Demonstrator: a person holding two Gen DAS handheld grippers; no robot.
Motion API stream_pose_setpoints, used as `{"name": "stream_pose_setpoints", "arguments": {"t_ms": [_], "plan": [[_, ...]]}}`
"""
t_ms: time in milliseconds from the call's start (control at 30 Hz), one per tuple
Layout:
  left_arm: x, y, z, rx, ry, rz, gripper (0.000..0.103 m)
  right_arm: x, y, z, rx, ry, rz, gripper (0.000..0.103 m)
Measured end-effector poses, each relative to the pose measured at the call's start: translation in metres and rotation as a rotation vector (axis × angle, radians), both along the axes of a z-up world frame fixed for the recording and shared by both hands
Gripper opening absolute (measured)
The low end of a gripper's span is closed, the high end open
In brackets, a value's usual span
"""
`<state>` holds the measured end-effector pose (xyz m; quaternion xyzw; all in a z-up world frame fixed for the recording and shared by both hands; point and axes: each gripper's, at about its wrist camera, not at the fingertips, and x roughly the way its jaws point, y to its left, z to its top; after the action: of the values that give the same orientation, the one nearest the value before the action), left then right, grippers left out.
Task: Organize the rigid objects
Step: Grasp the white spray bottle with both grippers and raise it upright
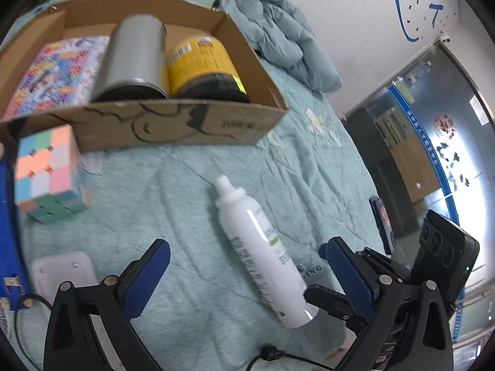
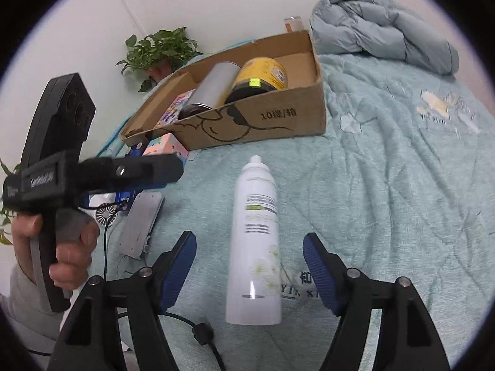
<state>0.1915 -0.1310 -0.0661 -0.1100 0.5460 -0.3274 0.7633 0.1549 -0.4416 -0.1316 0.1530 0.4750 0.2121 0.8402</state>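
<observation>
White plastic spray bottle (image 2: 255,241) lies flat on pale green quilt (image 2: 386,185), nozzle toward far brown cardboard box (image 2: 278,117). Right gripper (image 2: 249,273) fingers apart, straddling bottle base, not touching. Left gripper (image 1: 247,275) fingers apart, empty.

Step, likely: pick-up approach. Next: advance, close on body.

Box holds silver metal can (image 2: 213,89), yellow-labelled dark jar (image 2: 260,77), colourful printed flat box (image 1: 55,74). Pastel puzzle cube (image 1: 49,173) outside, near-left of box.

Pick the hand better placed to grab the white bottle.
Right. Its open tongs straddle the bottle, aligned along it. The left tongs, open too, meet it at a slant.
</observation>
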Motion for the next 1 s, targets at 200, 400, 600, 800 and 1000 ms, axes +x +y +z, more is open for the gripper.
{"name": "stream_pose_setpoints", "arguments": {"t_ms": [200,400,600,800,1000], "plan": [[0.001,-0.022,-0.025,-0.029,0.092,-0.033,0.093,-0.002,0.020,0.001,0.058,0.023,0.115,0.070],[0.006,-0.031,-0.049,-0.032,0.176,-0.039,0.073,-0.009,0.052,0.010,0.062,-0.020,0.251,0.061],[0.008,-0.030,-0.062,-0.020,0.214,-0.036,0.069,-0.003,0.038,0.006,0.059,-0.002,0.177,0.059],[0.009,-0.047,-0.073,-0.026,0.243,-0.067,0.061,0.007,0.015,-0.005,0.014,0.041,0.105,0.056],[0.015,-0.052,-0.076,-0.002,0.231,-0.053,0.047,0.013,0.023,-0.020,0.011,0.090,0.109,0.044]]}}
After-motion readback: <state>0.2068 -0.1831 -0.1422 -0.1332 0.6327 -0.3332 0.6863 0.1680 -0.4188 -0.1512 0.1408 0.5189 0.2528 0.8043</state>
